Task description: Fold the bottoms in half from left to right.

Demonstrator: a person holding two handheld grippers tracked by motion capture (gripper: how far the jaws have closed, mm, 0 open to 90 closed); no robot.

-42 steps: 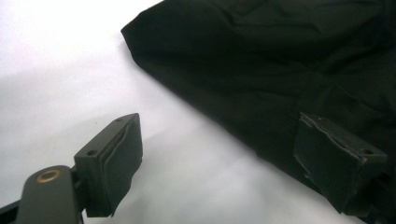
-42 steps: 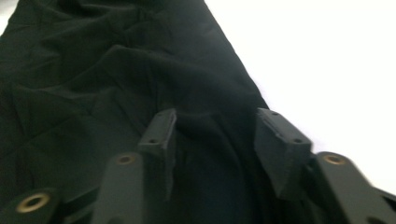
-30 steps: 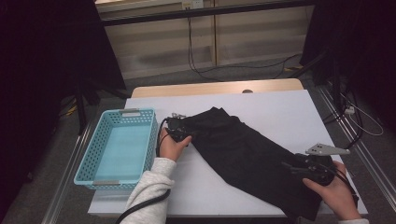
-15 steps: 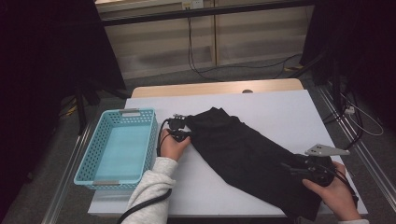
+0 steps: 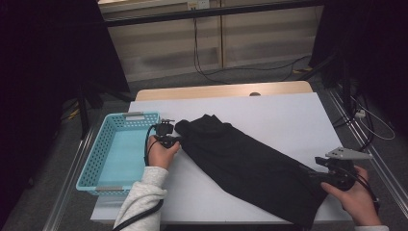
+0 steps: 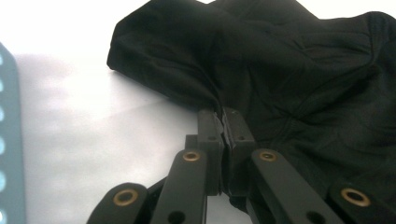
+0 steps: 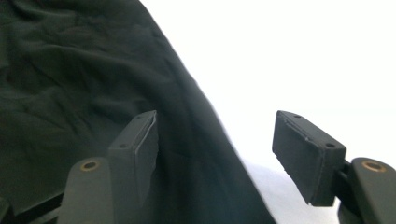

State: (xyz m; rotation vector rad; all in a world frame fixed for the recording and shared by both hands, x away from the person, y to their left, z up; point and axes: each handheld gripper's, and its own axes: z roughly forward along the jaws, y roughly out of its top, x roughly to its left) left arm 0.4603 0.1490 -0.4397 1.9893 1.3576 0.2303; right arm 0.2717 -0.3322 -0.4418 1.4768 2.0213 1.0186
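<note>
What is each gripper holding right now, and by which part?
The left gripper is shut on the black garment, pinching its edge near the basket-side end. The right gripper holds nothing: jaws open astride the garment's other edge.

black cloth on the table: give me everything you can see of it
The black cloth is a matte, woven-looking fabric, wrinkled and loosely bunched, lying flat as a long band running diagonally across the white table, from beside the blue basket toward the near right edge. The left tool is shut on a pinch of its edge at the far-left end. At the near-right end the right tool stands open, one pad over the fabric, the other over bare table.
</note>
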